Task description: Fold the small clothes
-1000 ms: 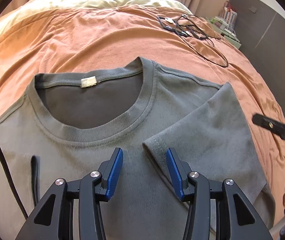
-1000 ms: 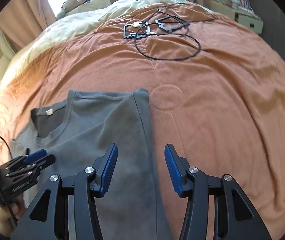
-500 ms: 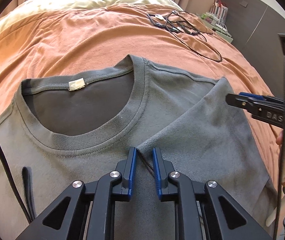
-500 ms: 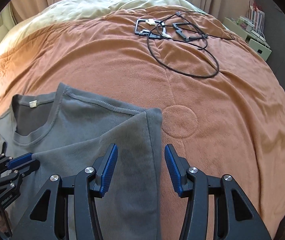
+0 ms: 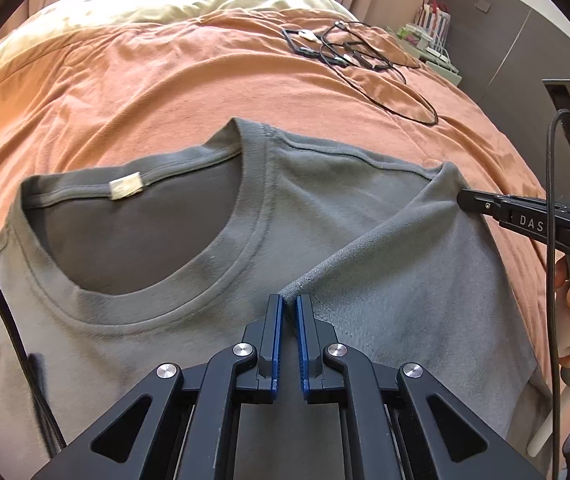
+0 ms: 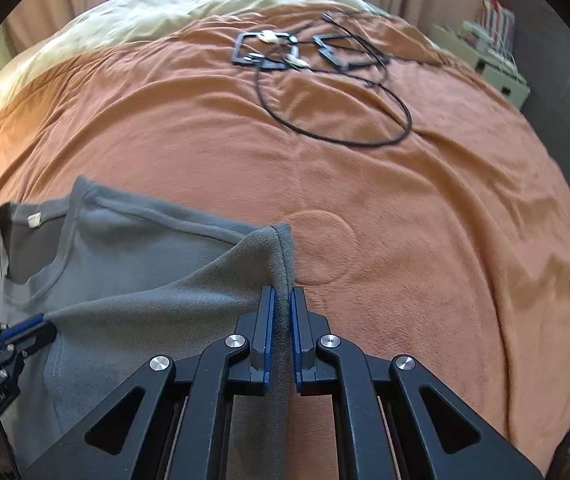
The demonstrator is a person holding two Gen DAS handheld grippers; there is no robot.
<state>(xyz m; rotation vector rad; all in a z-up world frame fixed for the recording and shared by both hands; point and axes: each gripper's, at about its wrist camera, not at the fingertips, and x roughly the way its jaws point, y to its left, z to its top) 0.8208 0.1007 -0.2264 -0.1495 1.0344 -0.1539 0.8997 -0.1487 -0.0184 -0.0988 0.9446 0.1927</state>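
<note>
Both tongs clenched on grey t-shirt (image 5: 345,208), lying flat on bed (image 5: 145,80). Left tongs (image 5: 289,308) pinch tip of folded-in sleeve; right tongs (image 6: 281,300) pinch folded side edge near shoulder. Judgement: move both together, keep fabric taut, lay crease straight, avoid dragging collar.

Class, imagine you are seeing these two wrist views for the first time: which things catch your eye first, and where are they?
A grey T-shirt lies on an orange blanket, collar away from the cameras. The left gripper is shut on the tip of the folded-in sleeve near the neckline, and the right gripper pinches the shirt's folded edge beside the bare blanket. Farther up the bed lies a tangle of black cables.
</note>
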